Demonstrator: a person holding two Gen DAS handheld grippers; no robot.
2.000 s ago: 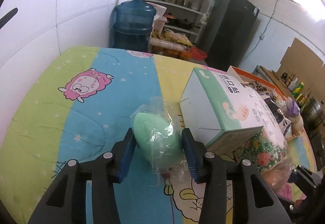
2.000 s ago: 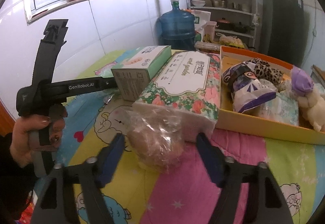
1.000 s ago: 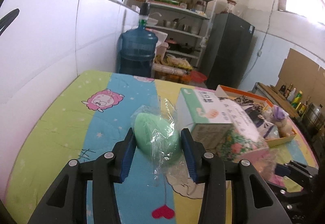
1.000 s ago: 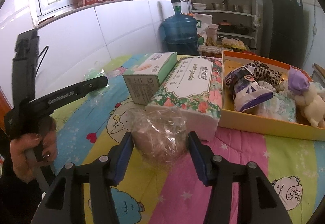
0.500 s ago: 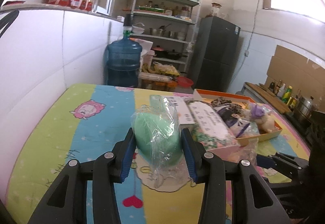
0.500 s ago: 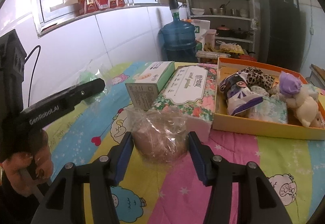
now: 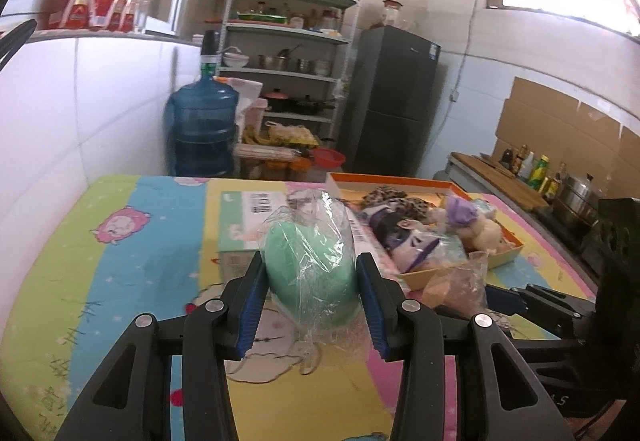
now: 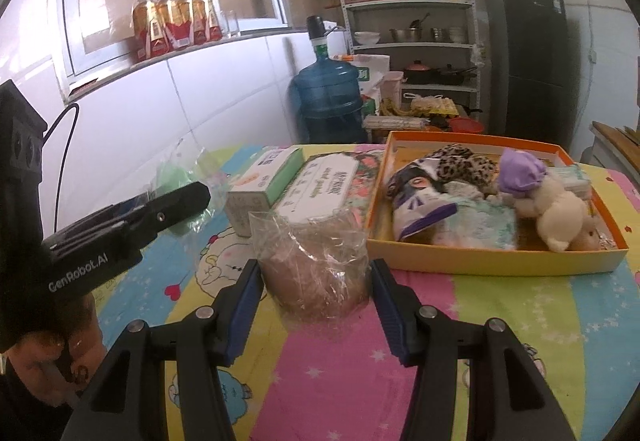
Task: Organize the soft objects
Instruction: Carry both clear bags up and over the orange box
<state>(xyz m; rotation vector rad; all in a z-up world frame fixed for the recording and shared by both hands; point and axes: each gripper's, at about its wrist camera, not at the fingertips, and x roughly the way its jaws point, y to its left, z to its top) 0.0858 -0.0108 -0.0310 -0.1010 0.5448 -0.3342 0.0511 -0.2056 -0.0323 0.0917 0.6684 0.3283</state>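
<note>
Two claws are each closed on a bagged soft thing above the bench (image 8: pixel 500 305), which wears a cartoon-print cloth. The left claw (image 7: pixel 311 273) grips a green sponge (image 7: pixel 310 273) wrapped in clear plastic, its blue pads pressing both sides; loose plastic hangs below. The right claw (image 8: pixel 316 277) holds a brown sponge (image 8: pixel 314 269) in a crinkled clear bag, pads against its flanks.

The orange tray (image 8: pixel 480 263) is the landmark. Inside it lie a leopard-print cloth (image 8: pixel 460 161), a purple-and-white pouch (image 8: pixel 420 209), a pale blue packet (image 8: pixel 484 221) and a cream plush toy (image 8: pixel 560 217) with a purple cap. Just beside the tray's left wall lies a floral tissue pack (image 8: pixel 328 185), and beyond that, farther from the tray, a green-and-white box (image 8: pixel 264 181).

In the right wrist view the brown sponge sits in front of the tray's near left corner, and the green sponge (image 8: pixel 176 177) is well left of the tray, past the box. A person's hand (image 8: pixel 48 353) grips the left claw's handle. A blue water jug (image 8: pixel 328 97) stands behind the tray beyond the bench's far edge.
</note>
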